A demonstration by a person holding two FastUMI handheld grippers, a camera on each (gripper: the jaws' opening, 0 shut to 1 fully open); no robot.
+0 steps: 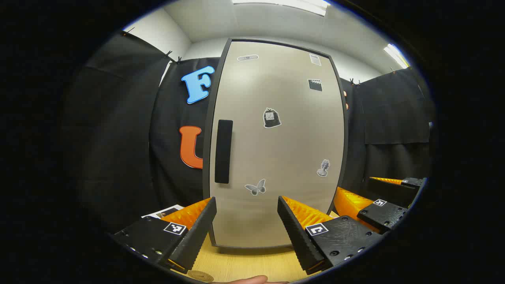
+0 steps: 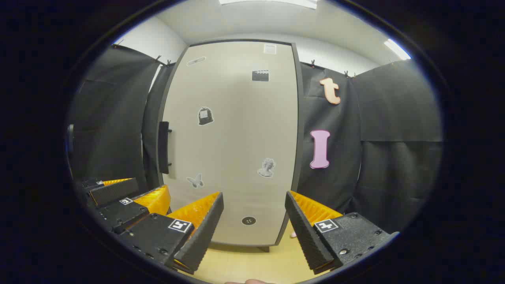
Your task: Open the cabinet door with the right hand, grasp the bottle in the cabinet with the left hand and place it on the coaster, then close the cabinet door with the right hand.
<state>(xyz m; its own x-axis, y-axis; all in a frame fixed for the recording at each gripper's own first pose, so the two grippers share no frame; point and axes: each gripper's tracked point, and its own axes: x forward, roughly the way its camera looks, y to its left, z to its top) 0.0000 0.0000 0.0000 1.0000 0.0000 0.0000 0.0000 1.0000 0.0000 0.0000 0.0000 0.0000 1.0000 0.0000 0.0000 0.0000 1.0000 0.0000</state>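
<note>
A tall beige cabinet door (image 1: 276, 150) (image 2: 232, 146) with a dark frame stands shut in front of me, dotted with small stickers. Its black vertical handle (image 1: 223, 151) (image 2: 163, 147) sits on the door's left side. My left gripper (image 1: 246, 203) is open with nothing between its fingers, a short way in front of the door's lower part. My right gripper (image 2: 254, 199) is open too, held before the door's lower right. In the left gripper view the right gripper (image 1: 365, 205) shows at the lower right. A round coaster (image 1: 200, 275) peeks in at the bottom edge on the table.
The cabinet stands on a light wooden table (image 1: 244, 264) (image 2: 252, 264). Black cloth walls close in on both sides. A printed sheet (image 1: 163, 212) lies on the table at the left. In the right gripper view the left gripper (image 2: 118, 197) sits at the lower left.
</note>
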